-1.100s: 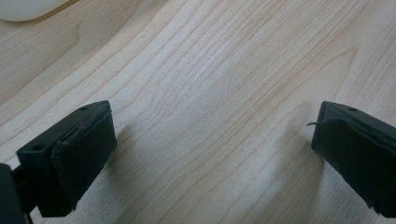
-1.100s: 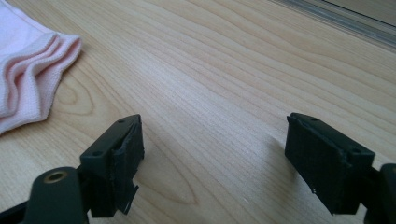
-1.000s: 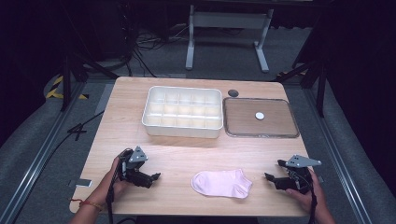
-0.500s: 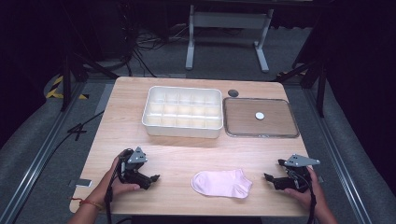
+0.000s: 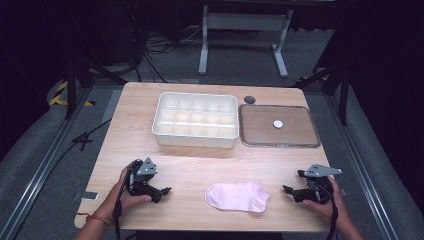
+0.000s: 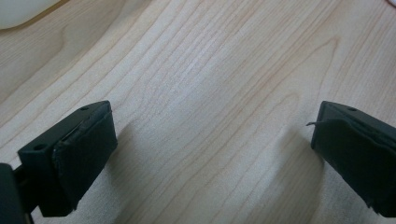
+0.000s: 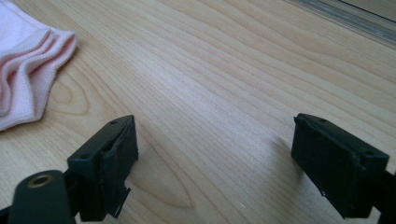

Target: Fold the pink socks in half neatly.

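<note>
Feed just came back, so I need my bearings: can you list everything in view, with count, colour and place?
sock: one, pink, near edge of table, between the two grippers
divided bin: one, white, far middle, compartments look empty
tray: one, brown with clear rim, right of bin
disc: one, white, inside tray
dark round spot: one, behind tray
table: one, light wood
left gripper: black, fingers open, left of sock
right gripper: black, fingers open, right of sock
</note>
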The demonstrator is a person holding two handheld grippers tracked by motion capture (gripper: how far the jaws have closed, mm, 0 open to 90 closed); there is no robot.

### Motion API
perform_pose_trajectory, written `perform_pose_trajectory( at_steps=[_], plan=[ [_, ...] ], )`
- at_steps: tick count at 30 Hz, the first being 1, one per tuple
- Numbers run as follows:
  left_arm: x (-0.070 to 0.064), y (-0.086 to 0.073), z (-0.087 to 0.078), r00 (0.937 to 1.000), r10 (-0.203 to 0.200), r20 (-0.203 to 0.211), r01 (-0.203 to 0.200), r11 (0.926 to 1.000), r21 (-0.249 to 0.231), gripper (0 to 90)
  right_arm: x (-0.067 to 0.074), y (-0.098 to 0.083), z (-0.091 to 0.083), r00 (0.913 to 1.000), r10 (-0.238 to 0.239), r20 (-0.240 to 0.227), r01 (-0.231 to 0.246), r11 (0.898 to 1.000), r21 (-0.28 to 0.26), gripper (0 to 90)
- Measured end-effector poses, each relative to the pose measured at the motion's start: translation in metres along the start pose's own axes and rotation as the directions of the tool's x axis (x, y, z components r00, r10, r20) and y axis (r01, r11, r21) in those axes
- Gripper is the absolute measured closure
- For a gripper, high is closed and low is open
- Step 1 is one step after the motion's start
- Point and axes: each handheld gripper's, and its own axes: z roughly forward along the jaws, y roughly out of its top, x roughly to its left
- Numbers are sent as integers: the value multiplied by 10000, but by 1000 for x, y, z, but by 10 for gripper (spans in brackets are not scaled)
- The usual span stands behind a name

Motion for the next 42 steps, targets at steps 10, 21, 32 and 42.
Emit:
perform_pose_trajectory(
  at_steps=[10, 21, 32, 42],
  plan=[
    [0, 0, 0, 10000, -1, 3, 1, 10000, -1, 3, -1, 6, -2, 9991, 157, -394, -171, 9993, -334, 233],
    [0, 0, 0, 10000, 9, 5, -9, 10000, 3, 3, 21, 27, -12, 9940, -499, -968, 399, 9939, -1027, 338],
    [-1, 1, 0, 9999, -126, -87, 127, 9999, 90, 3, 68, 58, -4, 9624, -1776, -2057, 1483, 9775, -1502, 589],
    [-2, 1, 0, 9999, -100, -115, 100, 9999, 37, 9, 118, 75, 28, 9095, -2899, -2980, 2636, 9564, -1257, 747]
  ],
)
